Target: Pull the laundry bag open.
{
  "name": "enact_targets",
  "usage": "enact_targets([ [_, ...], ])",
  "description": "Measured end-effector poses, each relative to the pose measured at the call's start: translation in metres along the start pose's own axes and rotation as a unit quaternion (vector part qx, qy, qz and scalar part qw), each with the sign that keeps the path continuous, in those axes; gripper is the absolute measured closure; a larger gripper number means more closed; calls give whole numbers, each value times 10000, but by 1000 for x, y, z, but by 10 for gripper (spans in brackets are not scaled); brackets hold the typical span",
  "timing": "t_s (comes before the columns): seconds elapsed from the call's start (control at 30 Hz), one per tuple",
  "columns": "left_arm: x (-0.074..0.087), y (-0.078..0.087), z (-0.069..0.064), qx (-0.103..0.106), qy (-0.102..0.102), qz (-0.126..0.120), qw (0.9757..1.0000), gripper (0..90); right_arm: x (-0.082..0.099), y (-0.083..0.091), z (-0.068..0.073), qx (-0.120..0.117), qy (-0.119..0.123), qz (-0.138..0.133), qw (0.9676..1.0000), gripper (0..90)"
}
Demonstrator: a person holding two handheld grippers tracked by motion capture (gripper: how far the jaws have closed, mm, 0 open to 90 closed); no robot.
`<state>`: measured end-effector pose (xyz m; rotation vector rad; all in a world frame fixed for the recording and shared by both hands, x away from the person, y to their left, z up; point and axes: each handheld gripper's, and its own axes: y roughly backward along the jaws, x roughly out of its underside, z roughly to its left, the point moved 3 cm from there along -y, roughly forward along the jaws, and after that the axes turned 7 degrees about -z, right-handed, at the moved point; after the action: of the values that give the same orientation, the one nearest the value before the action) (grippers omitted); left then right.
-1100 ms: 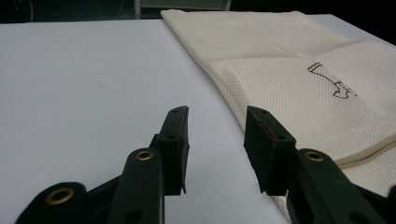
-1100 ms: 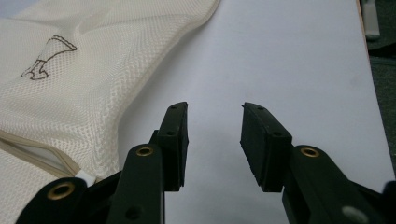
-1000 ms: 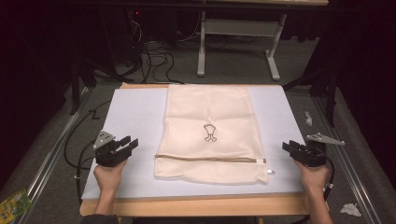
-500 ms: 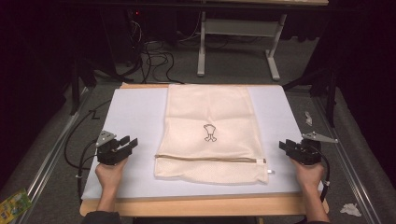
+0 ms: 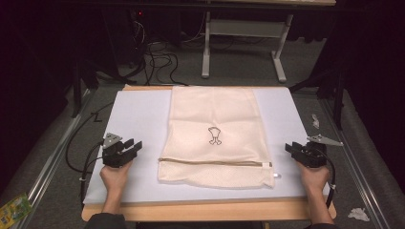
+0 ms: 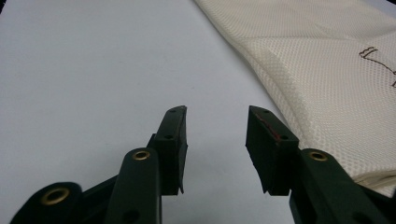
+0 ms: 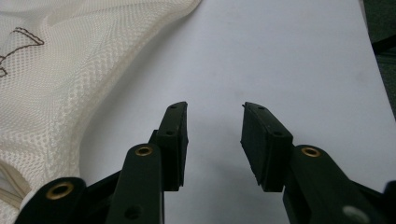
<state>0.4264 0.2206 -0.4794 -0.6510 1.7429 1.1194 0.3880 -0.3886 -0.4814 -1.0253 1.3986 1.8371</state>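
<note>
Cream mesh laundry bag (image 5: 216, 138) lies flat; both my left gripper (image 5: 128, 150) and right gripper (image 5: 295, 151) are spread, empty; a shallow pinch could slip off.

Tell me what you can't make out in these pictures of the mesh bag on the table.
- Inside of the mesh bag: high view, the cloth covers it, so any contents stay unseen.
- Small drawing on the bag: high view, too small to read; cut off by the frame edge in both gripper views.
- Zip pull: high view, too small to tell details.
- Crumpled bits on the floor: high view, dim and tiny.
</note>
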Motion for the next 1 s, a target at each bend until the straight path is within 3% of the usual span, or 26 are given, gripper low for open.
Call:
enact_targets([
  [0.4,10,-11,2,5,34,54,10000,586,1,-3,0,42,42,-56,10000,609],
  [1.0,15,-14,-3,-85,-258,-93,9996,551,9,-7,1,113,104,-151,9998,569],
])
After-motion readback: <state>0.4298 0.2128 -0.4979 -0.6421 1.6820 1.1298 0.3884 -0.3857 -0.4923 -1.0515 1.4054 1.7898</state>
